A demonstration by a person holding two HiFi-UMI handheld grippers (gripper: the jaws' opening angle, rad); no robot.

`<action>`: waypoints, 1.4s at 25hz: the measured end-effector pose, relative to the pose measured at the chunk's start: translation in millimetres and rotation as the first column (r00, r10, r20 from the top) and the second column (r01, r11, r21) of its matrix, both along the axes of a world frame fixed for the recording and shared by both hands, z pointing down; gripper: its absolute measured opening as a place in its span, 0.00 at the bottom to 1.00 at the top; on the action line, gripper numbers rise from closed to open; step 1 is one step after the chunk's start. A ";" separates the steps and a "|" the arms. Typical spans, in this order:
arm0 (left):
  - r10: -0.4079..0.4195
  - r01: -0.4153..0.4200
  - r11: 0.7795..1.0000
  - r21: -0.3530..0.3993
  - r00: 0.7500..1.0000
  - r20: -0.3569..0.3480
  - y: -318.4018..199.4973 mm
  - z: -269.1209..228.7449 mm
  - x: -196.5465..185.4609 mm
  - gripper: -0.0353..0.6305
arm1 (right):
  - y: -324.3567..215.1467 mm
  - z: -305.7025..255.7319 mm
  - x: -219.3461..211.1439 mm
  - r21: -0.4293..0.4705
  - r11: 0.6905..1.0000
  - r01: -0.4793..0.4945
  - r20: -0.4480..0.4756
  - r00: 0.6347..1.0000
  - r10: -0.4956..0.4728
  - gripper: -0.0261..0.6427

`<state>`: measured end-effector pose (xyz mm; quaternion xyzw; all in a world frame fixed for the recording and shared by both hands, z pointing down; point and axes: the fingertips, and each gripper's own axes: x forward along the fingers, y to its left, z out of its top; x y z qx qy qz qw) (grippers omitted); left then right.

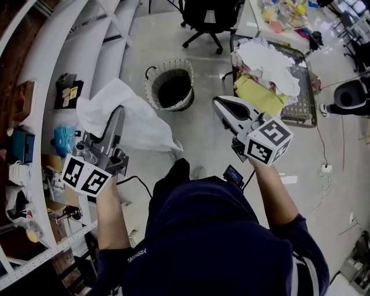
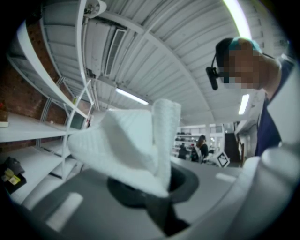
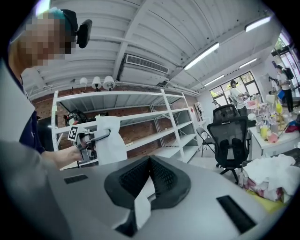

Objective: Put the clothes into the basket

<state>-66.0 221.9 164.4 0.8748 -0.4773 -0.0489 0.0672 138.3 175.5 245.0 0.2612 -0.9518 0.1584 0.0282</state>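
Note:
My left gripper is shut on a white garment, which hangs from its jaws above the floor, left of the basket. Seen along that gripper, the garment bunches up over the closed jaws. A round wire basket with a pale liner stands on the floor ahead, nothing visible in it. My right gripper is held right of the basket, its jaws together at the tips with nothing gripped. From the right gripper view the left gripper and its garment show across from it.
A wire cart at the right holds a heap of white and yellow clothes, also seen as clothes. A black office chair stands beyond the basket. White shelving with small items runs along the left.

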 end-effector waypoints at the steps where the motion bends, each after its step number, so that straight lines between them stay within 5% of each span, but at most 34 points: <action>1: 0.005 -0.005 1.000 0.004 1.000 0.002 -5.7 -0.4 0.0 0.12 | -5.0 0.1 1.0 -0.002 1.000 -0.008 -0.001 1.000 0.008 0.05; 15: 0.127 -0.127 0.989 0.076 0.992 0.010 -117.2 -33.2 -30.3 0.12 | -102.0 19.8 -52.1 -0.040 0.998 -0.054 -0.017 0.998 0.053 0.05; 35: 0.297 -0.296 0.955 0.034 0.954 -0.038 -292.4 -6.2 -83.5 0.12 | -235.3 55.6 -146.7 -0.115 0.985 -0.130 -0.086 0.989 0.120 0.05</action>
